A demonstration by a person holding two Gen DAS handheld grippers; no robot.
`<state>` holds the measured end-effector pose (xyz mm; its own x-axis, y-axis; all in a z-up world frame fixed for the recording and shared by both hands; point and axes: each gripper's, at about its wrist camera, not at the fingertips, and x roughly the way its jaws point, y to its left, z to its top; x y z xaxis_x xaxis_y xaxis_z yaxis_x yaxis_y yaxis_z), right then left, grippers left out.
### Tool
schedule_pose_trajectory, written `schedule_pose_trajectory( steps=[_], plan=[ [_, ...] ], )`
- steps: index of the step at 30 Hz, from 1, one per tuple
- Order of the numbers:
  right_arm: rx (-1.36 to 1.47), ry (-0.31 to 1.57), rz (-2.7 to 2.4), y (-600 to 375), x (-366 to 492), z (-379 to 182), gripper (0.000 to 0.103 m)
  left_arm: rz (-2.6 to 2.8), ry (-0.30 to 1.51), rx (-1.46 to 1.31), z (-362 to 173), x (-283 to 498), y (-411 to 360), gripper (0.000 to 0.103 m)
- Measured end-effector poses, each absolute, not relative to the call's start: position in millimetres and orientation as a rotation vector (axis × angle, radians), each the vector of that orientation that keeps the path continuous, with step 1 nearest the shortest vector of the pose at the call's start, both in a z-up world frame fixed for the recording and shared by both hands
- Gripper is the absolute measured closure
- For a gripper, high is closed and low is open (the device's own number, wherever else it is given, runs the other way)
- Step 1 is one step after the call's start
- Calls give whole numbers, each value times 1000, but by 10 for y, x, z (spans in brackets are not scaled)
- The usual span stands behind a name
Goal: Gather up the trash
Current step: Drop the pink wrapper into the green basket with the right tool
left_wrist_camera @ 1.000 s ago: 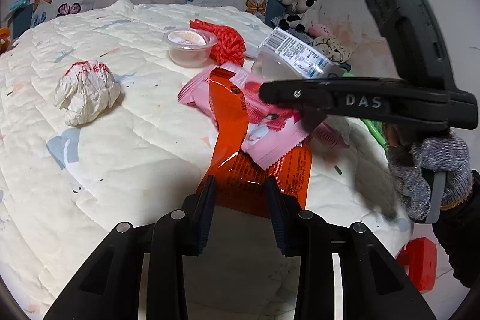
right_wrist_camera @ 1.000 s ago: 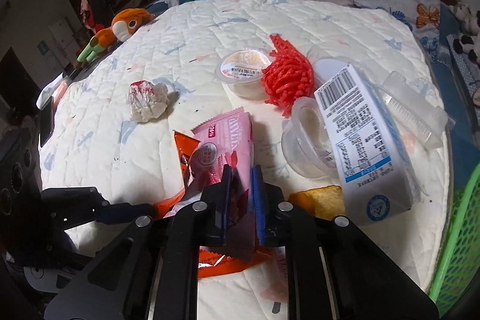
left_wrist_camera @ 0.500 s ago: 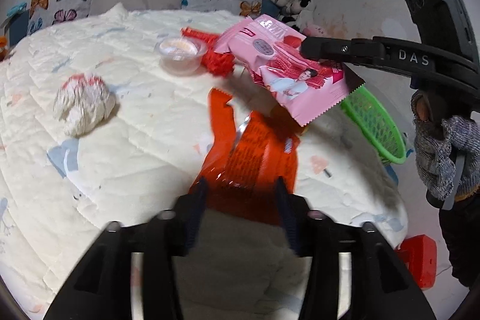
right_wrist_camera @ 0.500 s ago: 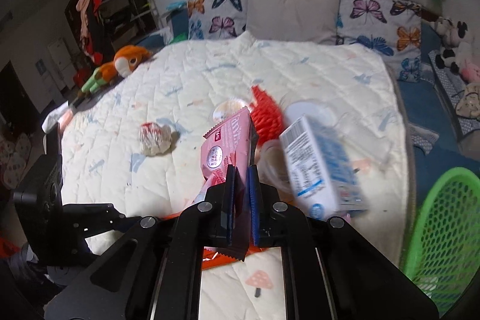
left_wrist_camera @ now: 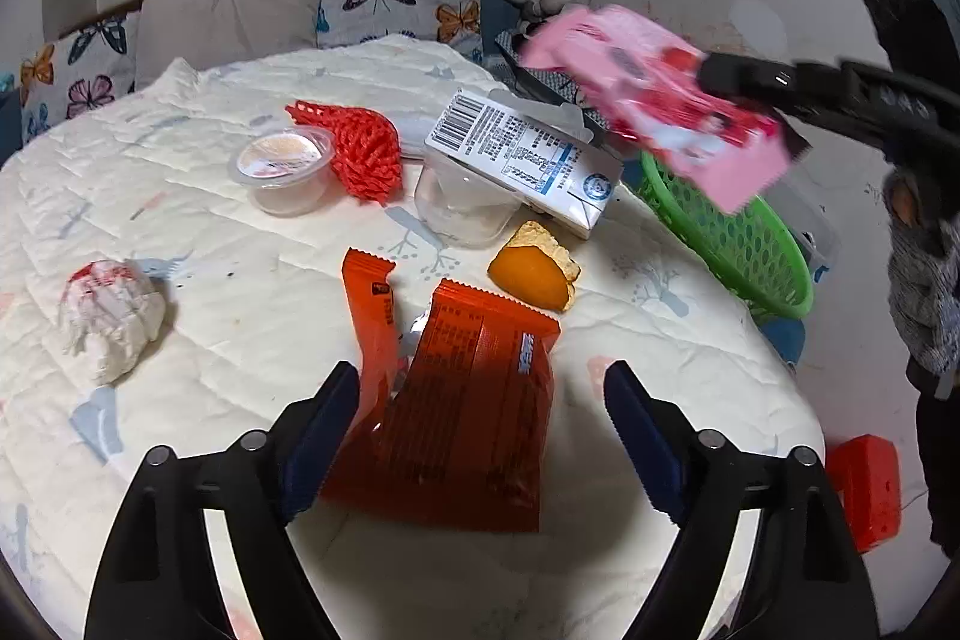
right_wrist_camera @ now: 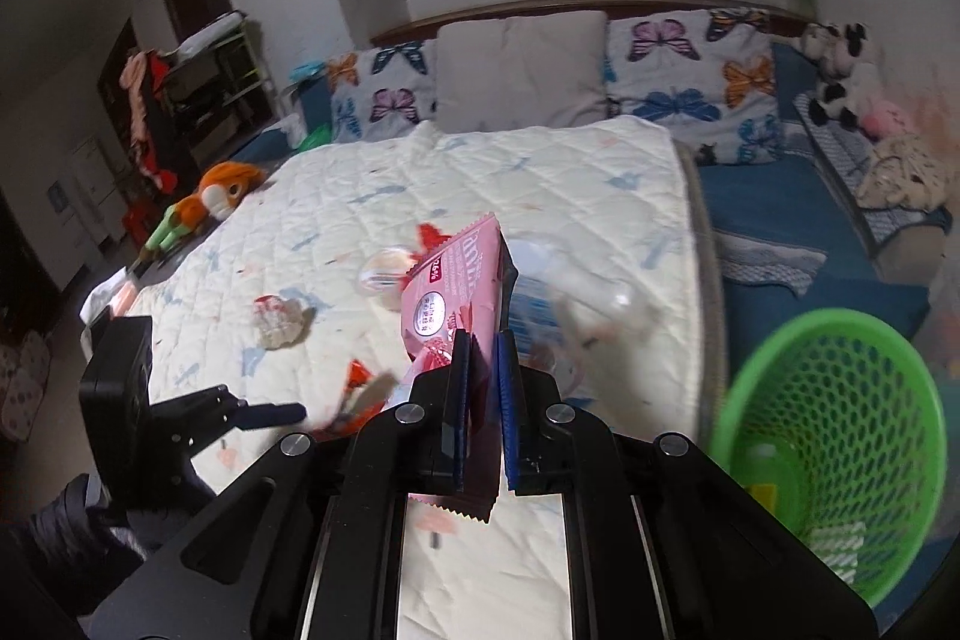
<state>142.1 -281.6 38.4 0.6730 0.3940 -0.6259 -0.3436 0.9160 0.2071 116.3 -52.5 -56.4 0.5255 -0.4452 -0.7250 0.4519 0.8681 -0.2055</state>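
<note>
Up at the right of the frame, the right tool (right_wrist_camera: 483, 400) pinches the pink wrapper (left_wrist_camera: 654, 100) over the green basket (right_wrist_camera: 840, 436) to drop it in, while the left tool (left_wrist_camera: 480, 400) waits wide apart above the orange wrapper (left_wrist_camera: 468, 400) on the bed (left_wrist_camera: 240, 292).

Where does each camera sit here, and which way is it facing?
Left wrist: rides the left claw, low over the bed's near edge, facing the orange wrapper between its open fingers; the right claw and gloved hand show at right.
Right wrist: rides the right claw, raised, facing across the bed toward the pillows, shut on the pink wrapper; the left claw shows at lower left.
Shared: quilted bed, pink wrapper, green basket, crumpled tissue.
</note>
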Motion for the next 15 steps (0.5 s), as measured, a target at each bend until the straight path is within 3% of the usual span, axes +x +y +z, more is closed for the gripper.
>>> schedule_pose_trajectory(
  steps=[11, 15],
  plan=[
    [134, 701, 262, -3550, 1192, 352, 94, -524, 924, 66, -765, 1313, -705, 22],
    [153, 705, 189, -3836, 1120, 296, 93, -504, 926, 92, -807, 1325, -747, 29]
  ],
)
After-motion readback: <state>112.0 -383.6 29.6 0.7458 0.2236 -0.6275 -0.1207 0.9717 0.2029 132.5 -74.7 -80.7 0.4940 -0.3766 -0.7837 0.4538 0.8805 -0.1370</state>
